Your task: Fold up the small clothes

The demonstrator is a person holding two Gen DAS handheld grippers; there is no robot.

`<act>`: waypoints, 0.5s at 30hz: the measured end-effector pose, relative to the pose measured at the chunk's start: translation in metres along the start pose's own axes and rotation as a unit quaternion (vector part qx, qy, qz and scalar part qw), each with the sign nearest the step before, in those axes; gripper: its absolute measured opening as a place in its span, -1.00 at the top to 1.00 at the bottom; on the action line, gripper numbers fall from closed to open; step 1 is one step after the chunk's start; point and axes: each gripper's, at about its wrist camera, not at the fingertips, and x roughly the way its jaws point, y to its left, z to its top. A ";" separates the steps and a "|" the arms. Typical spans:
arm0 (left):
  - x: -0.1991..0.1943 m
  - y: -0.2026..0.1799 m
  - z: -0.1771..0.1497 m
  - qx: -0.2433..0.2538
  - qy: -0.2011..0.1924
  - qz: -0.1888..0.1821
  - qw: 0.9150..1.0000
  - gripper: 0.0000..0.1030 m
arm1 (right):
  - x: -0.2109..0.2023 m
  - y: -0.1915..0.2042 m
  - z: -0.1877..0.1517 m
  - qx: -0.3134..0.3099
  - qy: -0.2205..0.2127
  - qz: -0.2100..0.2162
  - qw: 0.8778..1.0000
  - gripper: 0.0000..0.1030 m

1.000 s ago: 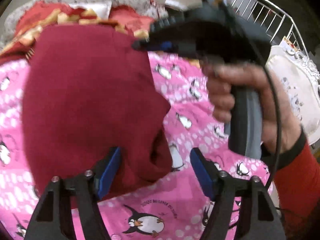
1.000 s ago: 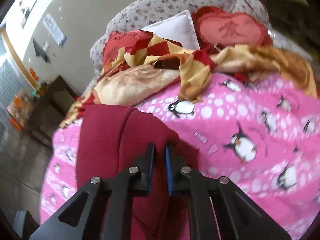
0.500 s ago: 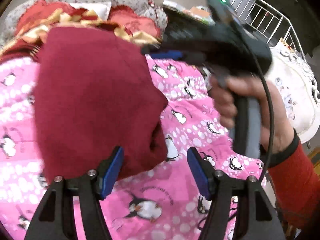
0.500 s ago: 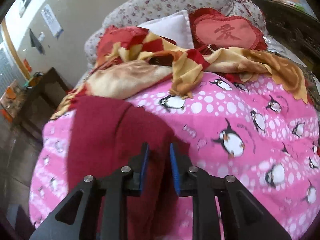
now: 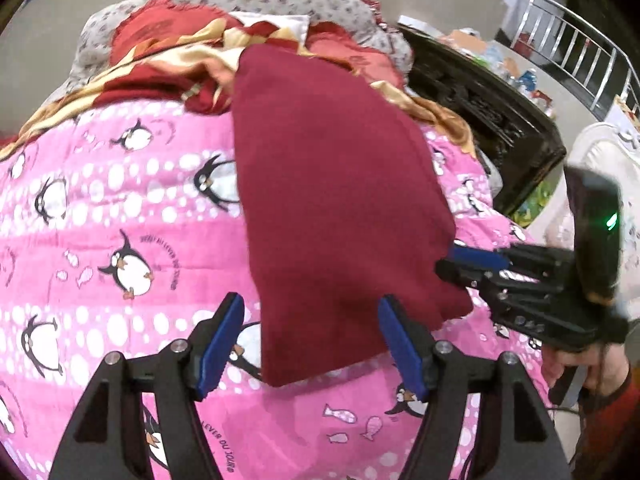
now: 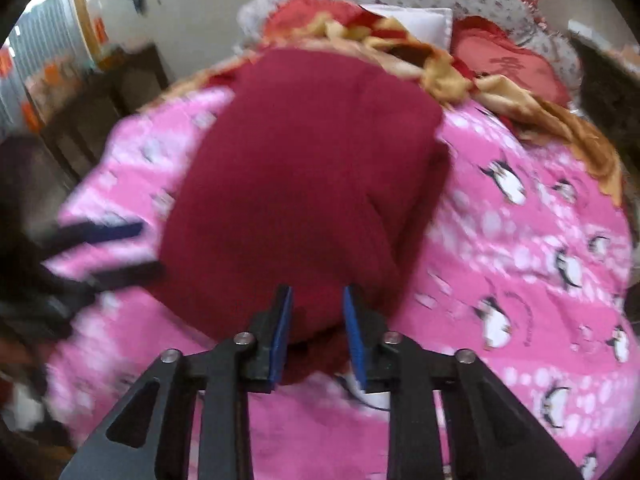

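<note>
A dark red folded garment point(image 5: 340, 208) lies flat on the pink penguin bedspread point(image 5: 120, 208). My left gripper point(image 5: 312, 340) is open, its blue pads on either side of the garment's near edge, not gripping. My right gripper point(image 5: 460, 264) comes in from the right at the garment's right corner. In the right wrist view the garment point(image 6: 304, 184) fills the middle and the right gripper point(image 6: 318, 328) is open, blue pads apart over its near edge. The left gripper point(image 6: 112, 248) shows blurred at the left.
A heap of red and gold cloth point(image 5: 192, 64) and pillows point(image 6: 508, 68) lies at the head of the bed. A dark wooden cabinet point(image 5: 488, 112) and a metal railing point(image 5: 580, 32) stand right of the bed. Dark furniture point(image 6: 80, 112) stands left.
The garment went from held up to lying flat on the bedspread. My right gripper opened, let go of it and swung down to its right corner. My left gripper stayed open.
</note>
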 end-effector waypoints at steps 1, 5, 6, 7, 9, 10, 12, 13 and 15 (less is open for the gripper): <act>0.002 0.000 0.000 -0.003 0.000 0.002 1.000 -0.42 | 0.005 -0.006 -0.004 0.013 0.009 -0.017 1.000 0.11; 0.004 0.000 0.003 0.000 -0.003 0.011 1.000 -0.44 | 0.001 -0.026 -0.013 0.092 0.002 0.035 0.995 0.11; 0.004 0.000 0.004 0.001 -0.002 0.013 1.000 -0.44 | -0.002 -0.024 -0.012 0.081 0.000 0.027 0.996 0.11; 0.004 0.001 0.005 0.001 -0.003 0.013 1.000 -0.44 | -0.005 -0.022 -0.012 0.074 -0.002 0.021 0.997 0.11; 0.003 0.002 0.007 -0.001 -0.007 0.014 1.000 -0.44 | -0.014 -0.022 -0.011 0.077 -0.012 0.025 0.997 0.11; 0.002 0.002 0.009 -0.002 -0.010 0.014 1.000 -0.46 | -0.019 -0.023 -0.009 0.085 -0.020 0.029 0.996 0.07; 0.001 0.006 0.014 -0.006 -0.014 0.014 1.000 -0.50 | -0.029 -0.028 -0.007 0.108 -0.040 0.040 0.992 0.01; 0.000 0.006 0.015 -0.008 -0.015 0.014 1.000 -0.51 | -0.035 -0.032 -0.005 0.120 -0.051 0.043 0.991 -0.03; -0.001 0.009 0.022 -0.014 -0.020 0.010 1.000 -0.55 | -0.041 -0.039 -0.001 0.135 -0.066 0.050 0.987 -0.10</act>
